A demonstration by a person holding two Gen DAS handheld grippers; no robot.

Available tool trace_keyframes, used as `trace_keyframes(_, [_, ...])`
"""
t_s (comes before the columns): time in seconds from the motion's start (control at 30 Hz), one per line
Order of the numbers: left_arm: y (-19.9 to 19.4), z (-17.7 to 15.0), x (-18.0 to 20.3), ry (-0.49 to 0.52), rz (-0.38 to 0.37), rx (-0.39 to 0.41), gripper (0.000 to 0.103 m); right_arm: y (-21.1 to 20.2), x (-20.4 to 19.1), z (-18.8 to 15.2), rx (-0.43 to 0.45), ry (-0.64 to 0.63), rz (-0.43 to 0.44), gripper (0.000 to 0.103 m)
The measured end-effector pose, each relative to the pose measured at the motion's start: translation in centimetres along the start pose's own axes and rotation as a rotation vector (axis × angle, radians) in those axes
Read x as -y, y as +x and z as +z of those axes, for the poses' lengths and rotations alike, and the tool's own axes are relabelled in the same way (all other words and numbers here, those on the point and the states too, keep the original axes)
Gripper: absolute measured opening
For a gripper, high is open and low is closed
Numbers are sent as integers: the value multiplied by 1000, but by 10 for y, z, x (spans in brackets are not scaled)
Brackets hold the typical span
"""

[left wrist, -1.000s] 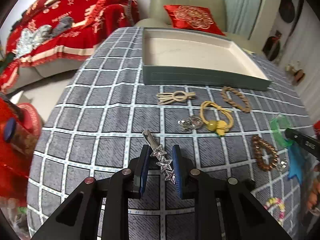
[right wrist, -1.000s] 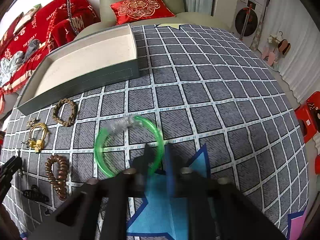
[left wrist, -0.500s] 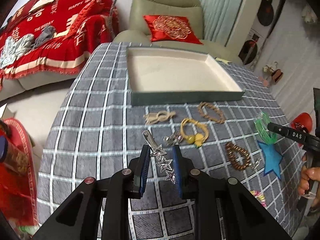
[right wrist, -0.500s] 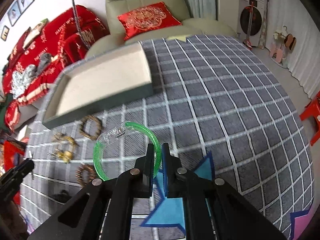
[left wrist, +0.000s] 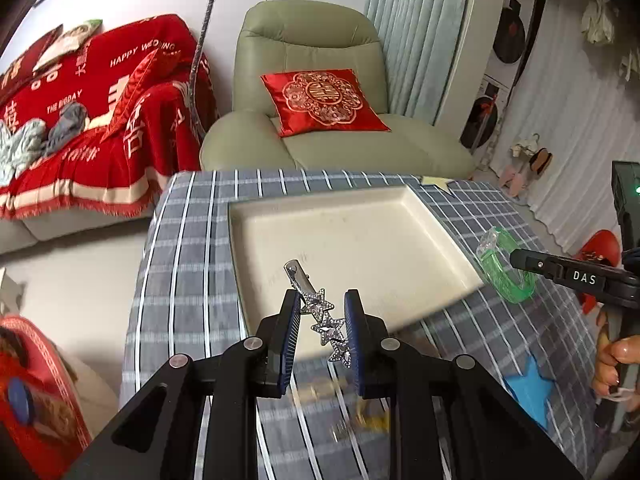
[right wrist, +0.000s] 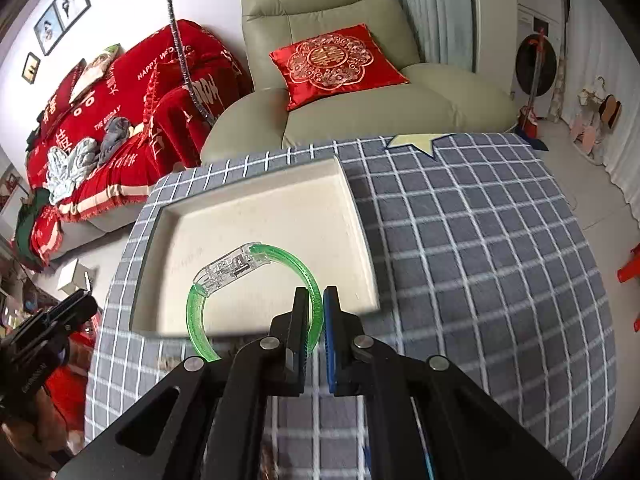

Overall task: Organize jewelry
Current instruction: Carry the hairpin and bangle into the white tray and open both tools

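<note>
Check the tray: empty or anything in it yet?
Empty. The tray's cream floor is bare in both views; star hair clip and green bangle are held above it.

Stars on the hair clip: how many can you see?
3, in a row on the hair clip held in the left gripper, above the tray; the lowest star partly hides behind a pad.

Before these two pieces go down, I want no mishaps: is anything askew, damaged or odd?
Nothing looks damaged. The star hair clip sits diagonally between the left hand-held gripper's pads, its metal end poking forward. The green bangle is pinched at one edge by the right hand-held gripper. The tray is bare.
</note>
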State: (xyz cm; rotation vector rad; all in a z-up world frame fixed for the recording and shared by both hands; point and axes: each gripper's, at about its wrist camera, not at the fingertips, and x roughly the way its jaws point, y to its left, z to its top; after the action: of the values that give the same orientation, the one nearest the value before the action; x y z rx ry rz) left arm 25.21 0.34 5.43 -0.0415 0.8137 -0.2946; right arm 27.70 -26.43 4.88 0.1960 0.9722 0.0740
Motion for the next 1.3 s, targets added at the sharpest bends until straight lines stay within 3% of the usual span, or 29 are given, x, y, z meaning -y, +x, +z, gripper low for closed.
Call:
trace_keyframes(0.17, [49,17,-6,-9,17,-41,39,43,-3,18,-26,13,-8,8])
trace_keyframes(0.5, [120,17,-3,26,59,-123,39,119,4,28,-93,28,-49,8])
trace_keyframes(0.73, [145,13,-2,48,81,-180,39,133,2,22,-105,-4,-95,8])
trace_keyframes(0.97, [148,9,7,89,126,-183,40,132,-1,20,-103,-10,-104,9])
trace_keyframes(1.0, [148,9,7,91,131,-183,40,132,-1,19,-105,-9,-100,12])
trace_keyframes(1.07, [147,8,9,100,145,-181,40,130,0,19,-105,3,-83,28])
trace_keyframes(1.1, [147,8,9,105,150,-180,40,129,0,20,-101,9,-76,46])
trace_keyframes(1.13, [148,9,10,111,157,-178,40,126,-1,19,-93,14,-67,54])
trace_keyframes(1.3, [147,9,11,123,169,-176,40,98,-3,18,-49,52,0,54])
